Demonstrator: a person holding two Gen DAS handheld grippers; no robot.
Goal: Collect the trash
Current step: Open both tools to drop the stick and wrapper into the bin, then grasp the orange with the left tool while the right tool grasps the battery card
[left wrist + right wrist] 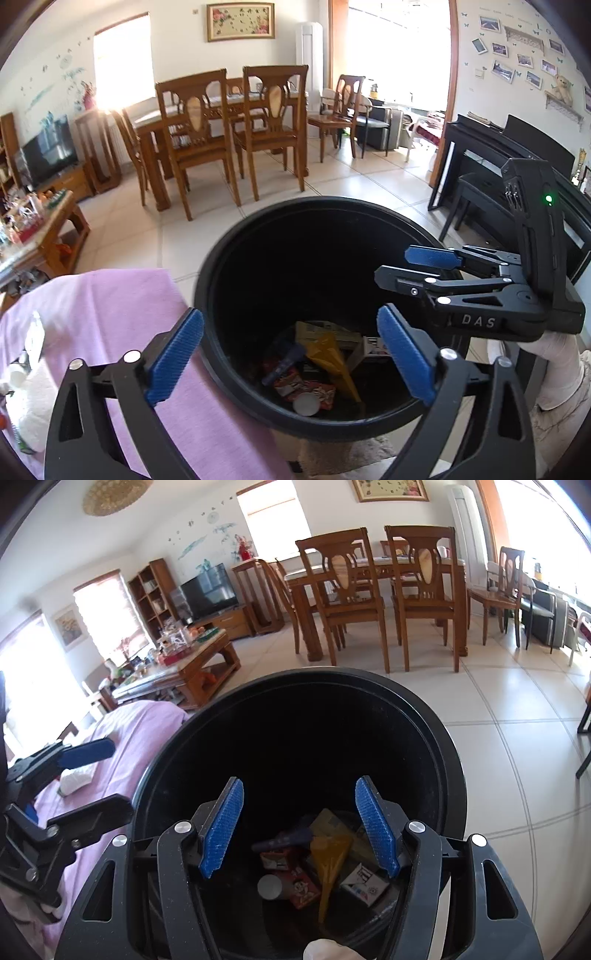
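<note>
Both the left gripper (290, 356) and the right gripper (300, 827) hang over the black trash bin (448, 760), jaws wide apart, holding nothing.

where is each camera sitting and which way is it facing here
Left wrist: on the left hand-held gripper, looking down into the black bin; open jaws, the right hand-held gripper and a gloved hand show.
Right wrist: on the right hand-held gripper, facing into the bin; open jaws and the left hand-held gripper show.
Shared: bin, trash, purple cloth, dining chairs.
</note>
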